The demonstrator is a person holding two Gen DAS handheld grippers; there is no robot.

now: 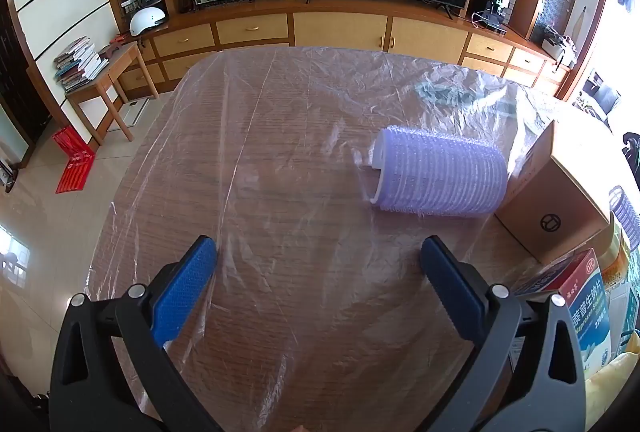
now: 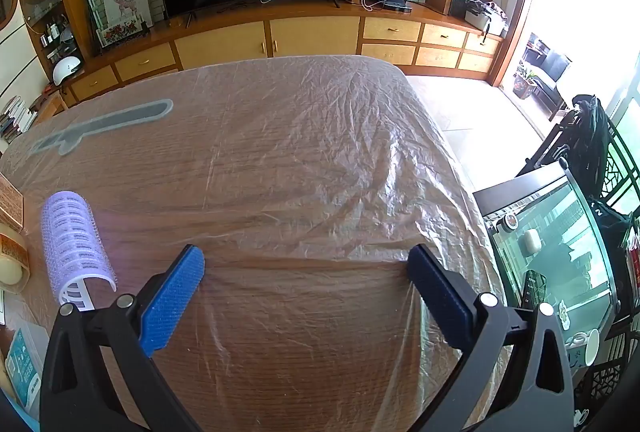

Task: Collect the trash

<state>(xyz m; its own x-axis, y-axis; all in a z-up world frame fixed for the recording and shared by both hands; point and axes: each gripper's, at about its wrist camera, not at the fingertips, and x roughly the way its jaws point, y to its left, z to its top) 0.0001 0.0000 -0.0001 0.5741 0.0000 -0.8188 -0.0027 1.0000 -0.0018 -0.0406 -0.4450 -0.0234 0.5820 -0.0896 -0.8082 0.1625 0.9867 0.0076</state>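
Note:
A purple hair roller (image 1: pixel 440 174) lies on its side on the plastic-covered wooden table (image 1: pixel 280 172), ahead and to the right of my left gripper (image 1: pixel 319 258), which is open and empty above the table. A second purple roller (image 2: pixel 74 248) lies at the left of the right wrist view, just left of my right gripper (image 2: pixel 306 268), also open and empty. A flat grey blister-pack piece (image 2: pixel 108 124) lies far left on the table (image 2: pixel 320 160); it shows dimly in the left wrist view (image 1: pixel 448 94).
A cardboard box (image 1: pixel 560 188) stands at the table's right side with a medicine box (image 1: pixel 588 316) nearer me. A tape roll (image 2: pixel 12 260) and small boxes sit at the left edge. A TV cabinet (image 1: pixel 340 28) is behind. A glass fish tank (image 2: pixel 560 240) stands right of the table.

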